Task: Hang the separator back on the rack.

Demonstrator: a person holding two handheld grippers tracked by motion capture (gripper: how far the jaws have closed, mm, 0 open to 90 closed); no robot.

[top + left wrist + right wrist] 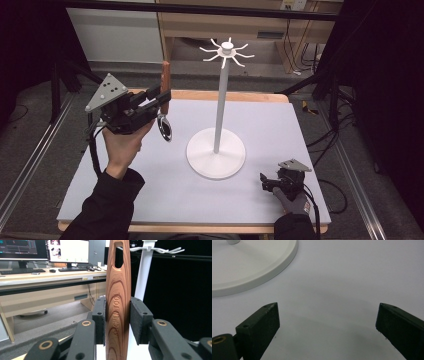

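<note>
Clearly the left gripper (161, 102) has its jaws closed on the wooden handle (118, 302) of a kitchen spoon (164, 100), held upright above the desk's (150, 200) far-left corner, metal bowl (164, 127) hanging down. It looks stiff and light; gripping mid-handle leaves the hanging slot (118, 255) free for the white hook stand (220, 100). Near the right edge, the right gripper (272, 181) rests with jaws wide apart, empty.

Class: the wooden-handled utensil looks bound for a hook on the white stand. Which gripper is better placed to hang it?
Probably the left gripper: it grips the utensil upright near the stand. The right gripper rests open and low.
</note>
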